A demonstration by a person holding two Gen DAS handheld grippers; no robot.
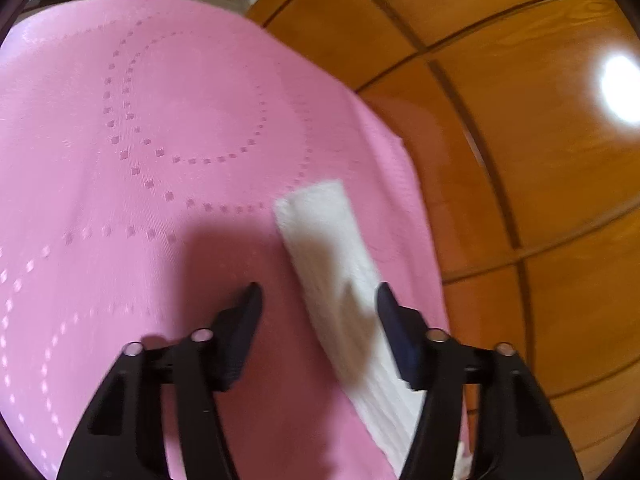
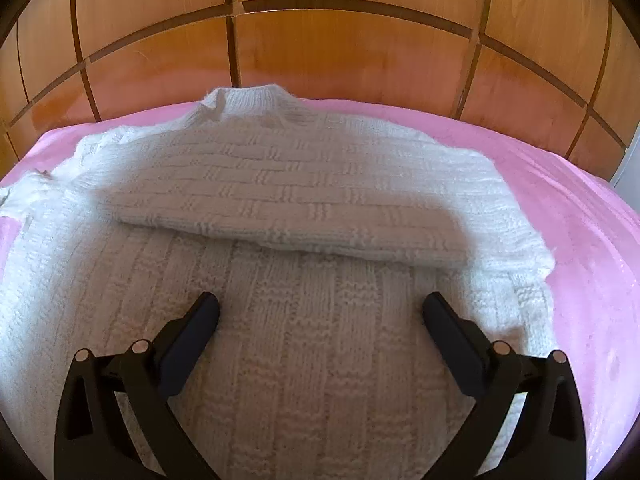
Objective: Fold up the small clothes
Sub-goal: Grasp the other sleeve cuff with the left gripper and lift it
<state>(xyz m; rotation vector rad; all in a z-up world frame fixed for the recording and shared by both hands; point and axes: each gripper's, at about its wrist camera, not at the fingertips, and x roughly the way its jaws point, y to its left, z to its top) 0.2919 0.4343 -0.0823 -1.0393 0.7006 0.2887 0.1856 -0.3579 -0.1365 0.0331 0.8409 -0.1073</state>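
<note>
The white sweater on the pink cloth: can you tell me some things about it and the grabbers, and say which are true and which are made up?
1. The white sweater lies on a pink cloth. True.
2. The right gripper is squeezing the sweater tight. False: its jaws stand wide open above the knit, pinching nothing.
3. One sleeve is folded across the sweater's body. True: it lies crosswise over the chest.
4. The wall behind the sweater is blue tile. False: it is wooden panelling.
5. The left gripper has its jaws shut on a sock. False: they are open, with a white sleeve lying by one of them.
</note>
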